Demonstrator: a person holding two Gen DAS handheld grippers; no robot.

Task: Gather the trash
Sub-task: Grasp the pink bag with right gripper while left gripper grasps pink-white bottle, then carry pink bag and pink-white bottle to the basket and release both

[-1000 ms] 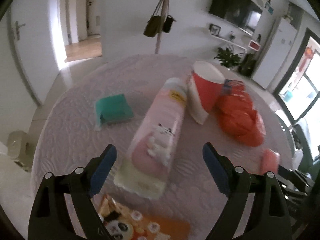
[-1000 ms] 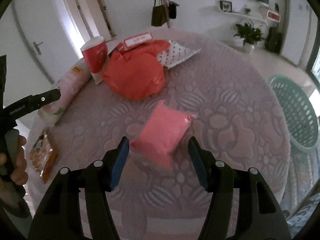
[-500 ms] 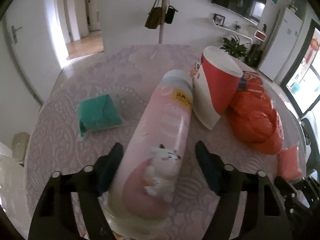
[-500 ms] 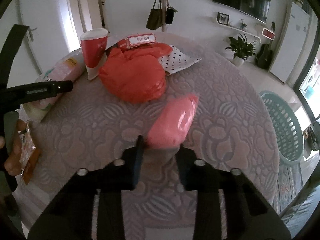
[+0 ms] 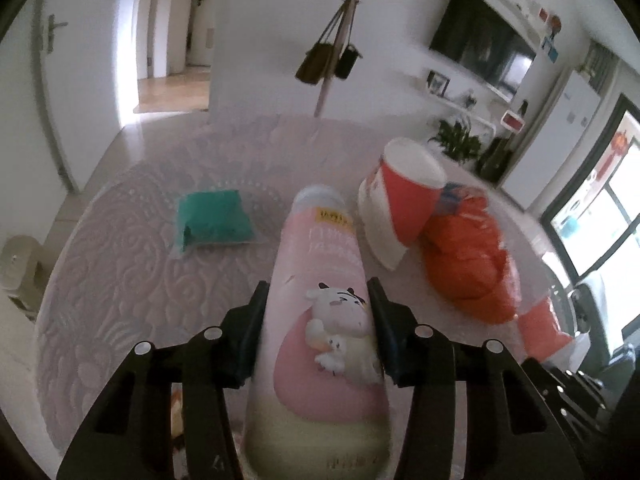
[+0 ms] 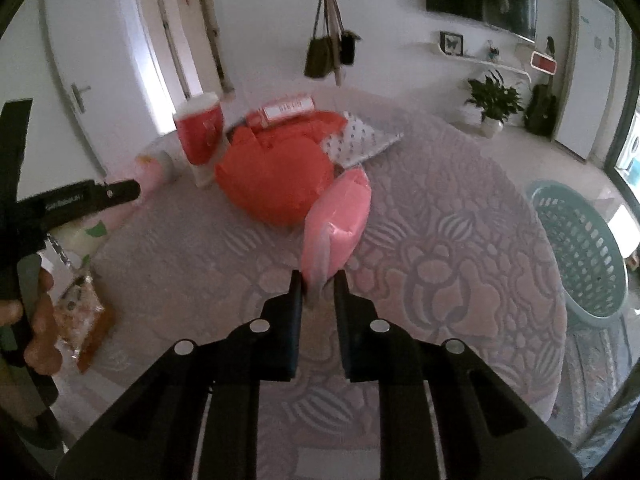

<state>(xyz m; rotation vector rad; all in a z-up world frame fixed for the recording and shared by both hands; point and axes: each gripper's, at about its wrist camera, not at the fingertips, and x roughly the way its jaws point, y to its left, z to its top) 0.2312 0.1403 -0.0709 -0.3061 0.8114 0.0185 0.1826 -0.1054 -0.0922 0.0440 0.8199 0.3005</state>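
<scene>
Both pairs of jaws have just been closing since the earlier frames; the left hand-held gripper (image 5: 318, 300), which a second ago stood wide around the pink cartoon-printed pack (image 5: 324, 344), is now clamped on its sides, the pads pressing the wrapper; the right hand-held gripper (image 6: 318, 286), wide a second ago, now pinches the near end of the pink pouch (image 6: 338, 220), which stands up on edge from the jaws, where earlier it lay flat on the surface (image 6: 460, 264). Each gripper points downward at a slant across the round, patterned surface; in the right wrist view a hand (image 6: 38, 320) grips the left tool's handle at the left edge.

Containers: one red paper cup (image 5: 404, 204) stands just beyond the pack, its inside not visible; one orange plastic bag (image 5: 468, 264) lies bunched against the cup, its contents hidden; one pale green laundry basket (image 6: 580, 248) stands off the surface to the right, and what it holds cannot be told.

Other things, counted: one green pouch (image 5: 214, 218) left of the pack and apart from it; one dotted white packet (image 6: 360, 140) behind the orange bag; one red-and-white box (image 6: 286, 108) at the bag's far side; one orange snack wrapper (image 6: 86, 320) near the surface's left edge.
</scene>
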